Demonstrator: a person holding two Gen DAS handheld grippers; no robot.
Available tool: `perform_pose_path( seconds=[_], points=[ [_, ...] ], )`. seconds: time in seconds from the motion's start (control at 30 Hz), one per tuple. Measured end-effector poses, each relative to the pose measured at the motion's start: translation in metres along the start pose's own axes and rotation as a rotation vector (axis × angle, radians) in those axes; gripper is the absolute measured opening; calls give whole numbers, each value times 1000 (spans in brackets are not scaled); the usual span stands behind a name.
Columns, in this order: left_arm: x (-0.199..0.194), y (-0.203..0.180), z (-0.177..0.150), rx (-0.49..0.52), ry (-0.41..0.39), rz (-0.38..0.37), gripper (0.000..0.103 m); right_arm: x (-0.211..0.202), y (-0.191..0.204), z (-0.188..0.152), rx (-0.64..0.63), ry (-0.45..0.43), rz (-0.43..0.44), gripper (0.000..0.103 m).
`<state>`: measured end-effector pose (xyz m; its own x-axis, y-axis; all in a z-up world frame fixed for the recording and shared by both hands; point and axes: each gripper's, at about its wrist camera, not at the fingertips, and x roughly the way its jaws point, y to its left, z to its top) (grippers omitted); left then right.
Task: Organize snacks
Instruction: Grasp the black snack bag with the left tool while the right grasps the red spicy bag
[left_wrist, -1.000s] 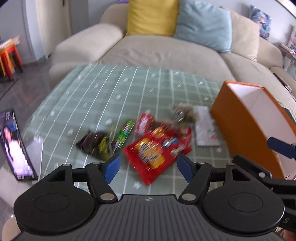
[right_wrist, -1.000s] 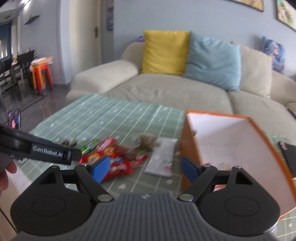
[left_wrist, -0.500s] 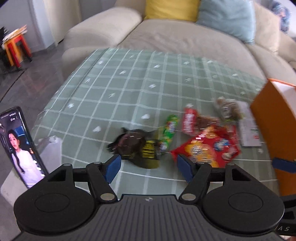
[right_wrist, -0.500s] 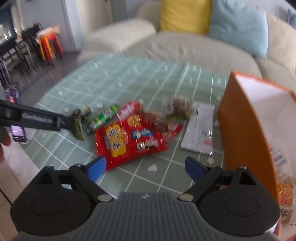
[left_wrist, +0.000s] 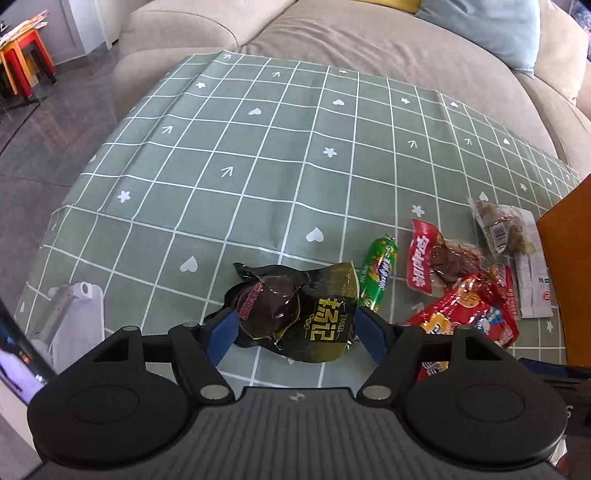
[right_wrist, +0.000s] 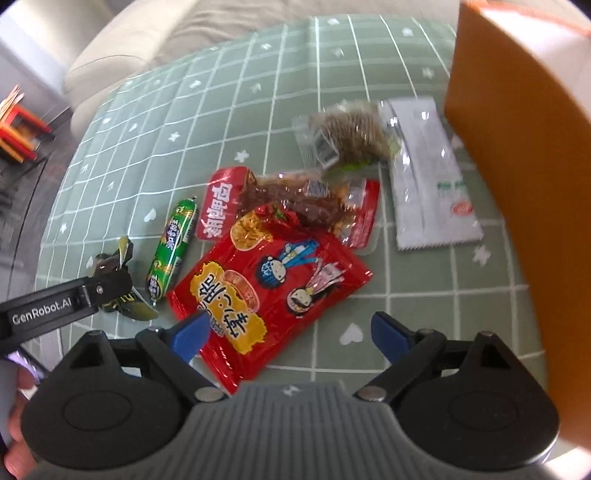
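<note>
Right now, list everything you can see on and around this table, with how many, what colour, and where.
dark crinkled snack pouch: 1, black-gold, between left fingers
green sausage stick: 1, beside pouch
large red noodle-snack bag: 1, centre
red-clear meat packet: 1, behind bag
clear brown-snack packet: 1, farther back
white flat sachet: 1, by box
orange cardboard box: 1, right
green checked tablecloth: 1, underneath
beige sofa: 1, behind
phone: 1, left edge
left gripper: jaws opening
right gripper: open, over red bag
</note>
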<state>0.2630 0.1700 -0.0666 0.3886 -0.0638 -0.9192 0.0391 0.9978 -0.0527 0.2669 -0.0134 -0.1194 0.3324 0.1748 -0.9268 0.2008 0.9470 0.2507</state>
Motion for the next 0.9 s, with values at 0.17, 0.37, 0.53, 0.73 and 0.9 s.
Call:
perform_pose_path(
  seconds=[0.17, 0.37, 0.53, 0.73, 0.9],
  points=[
    [12, 6, 1, 5, -2, -10, 92, 11, 6, 0, 47, -12, -23, 92],
    [23, 14, -2, -3, -8, -19, 80, 11, 19, -5, 0, -80, -26, 76],
    [21, 6, -4, 57, -20, -14, 70, 4, 25, -8, -29, -105, -36, 52],
    [16, -8, -14, 102, 5, -22, 66, -7, 13, -6, -34, -114, -21, 43],
    [8, -24, -32, 110, 32, -65, 66, -14, -6, -10, -85, -100, -12, 43]
  ],
)
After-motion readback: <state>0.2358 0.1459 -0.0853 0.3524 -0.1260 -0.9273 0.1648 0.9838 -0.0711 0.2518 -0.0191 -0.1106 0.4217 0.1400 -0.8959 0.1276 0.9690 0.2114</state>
